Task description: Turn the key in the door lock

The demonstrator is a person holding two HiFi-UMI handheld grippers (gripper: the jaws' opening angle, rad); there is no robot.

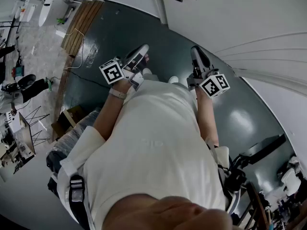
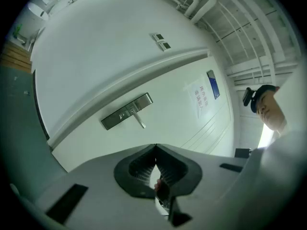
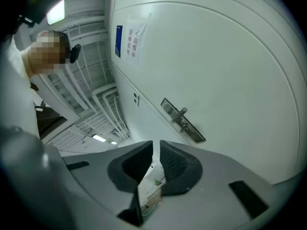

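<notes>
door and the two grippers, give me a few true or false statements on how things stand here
1. The lock plate with its lever handle shows in both gripper views. True.
2. The left gripper is clamped on the lever handle. False: its jaws are together on nothing, and it is held short of the door.
3. A paper notice is stuck on the door. True.
4. The right gripper has its jaws wide apart. False: they are shut, with nothing held.
</notes>
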